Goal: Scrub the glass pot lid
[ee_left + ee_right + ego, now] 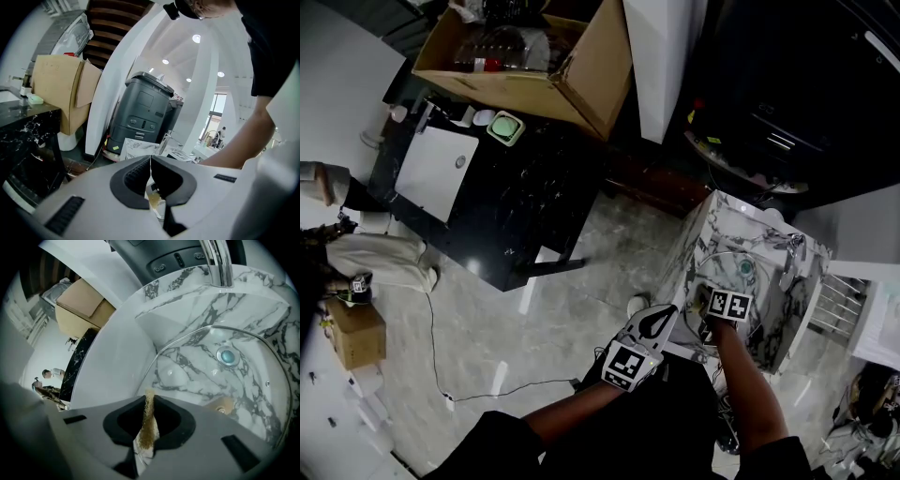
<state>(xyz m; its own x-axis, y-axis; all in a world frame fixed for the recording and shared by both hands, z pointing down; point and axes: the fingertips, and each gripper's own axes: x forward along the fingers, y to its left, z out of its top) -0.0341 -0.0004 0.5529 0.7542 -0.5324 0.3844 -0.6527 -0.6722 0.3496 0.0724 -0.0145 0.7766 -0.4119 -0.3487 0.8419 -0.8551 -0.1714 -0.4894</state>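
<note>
Marble sink (pixel 187 296) fills right gripper view, faucet (pixel 216 258) cut off at top edge. Left tongs (pixel 150 160) pressed together, empty, just left of sink. Glass pot lid (pixel 201 380) lies in basin: clear, thin metal rim, near edge hidden behind right tongs (pixel 149 401), which clamp brown scouring pad (pixel 146 430). Pad-to-lid contact unclear.

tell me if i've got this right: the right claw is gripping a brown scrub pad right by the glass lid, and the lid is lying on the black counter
One detail is off. The glass lid lies in the white marble sink, not on the black counter; the right gripper view shows this. The rest holds: the right claw is gripping a brown scrub pad right by the lid.
</note>
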